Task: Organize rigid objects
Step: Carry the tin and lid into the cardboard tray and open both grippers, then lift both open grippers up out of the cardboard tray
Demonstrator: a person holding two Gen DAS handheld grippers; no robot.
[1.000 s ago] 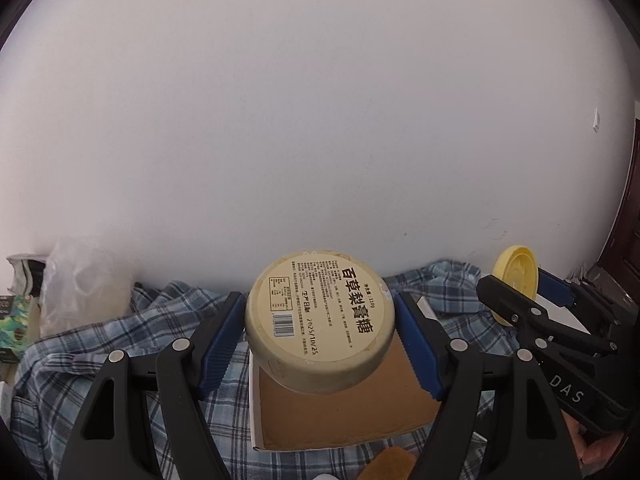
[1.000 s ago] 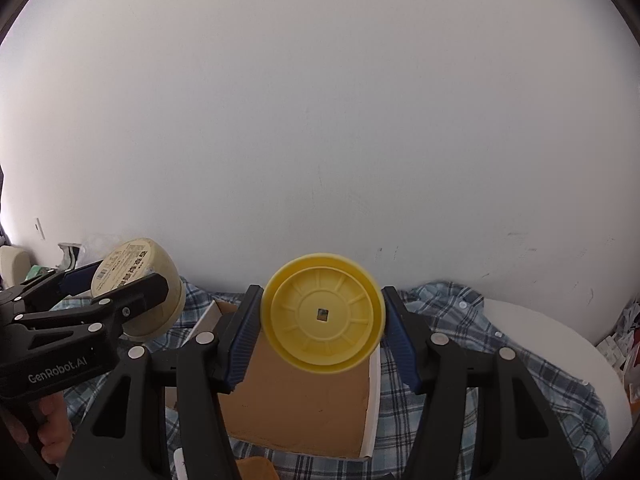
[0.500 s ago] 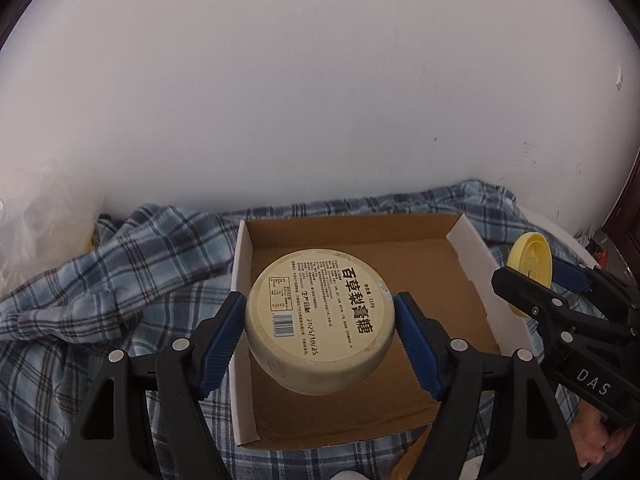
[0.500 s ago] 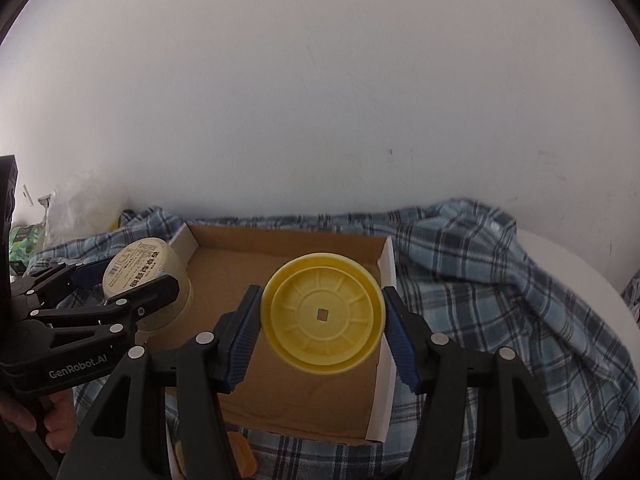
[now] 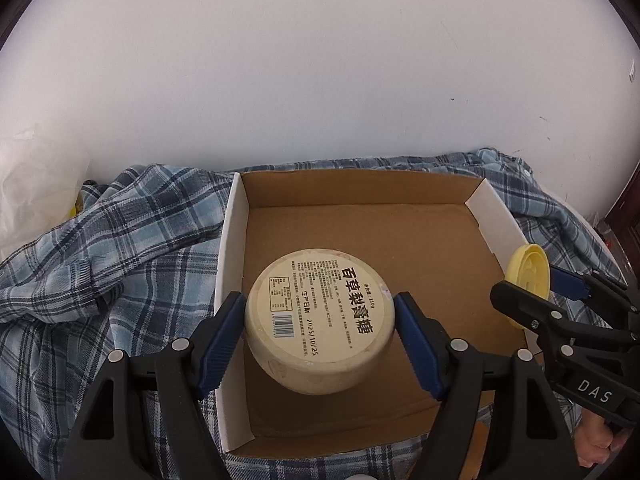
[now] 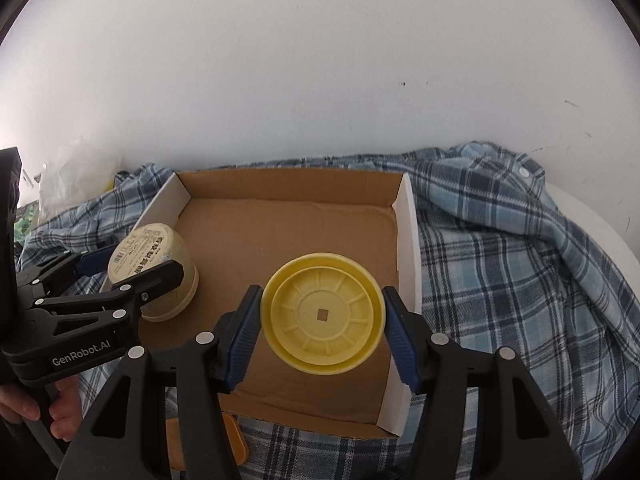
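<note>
Round cream tub point(image 5: 319, 320), ribbed yellow lid point(image 6: 323, 314)

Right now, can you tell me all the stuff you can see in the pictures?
Cardboard box: one, brown inside with white walls, open, lying on the shirt.
Plaid shirt: one, blue and white, spread under the box.
Round tub: one, cream with a printed label, held over the box's left side.
Yellow container: one, round, held over the box's right side.
Plastic bag: one, clear, far left by the wall.
Orange thing: one, near edge, partly hidden.
Left gripper: black and blue, shut on the tub.
Right gripper: black and blue, shut on the yellow container.
</note>
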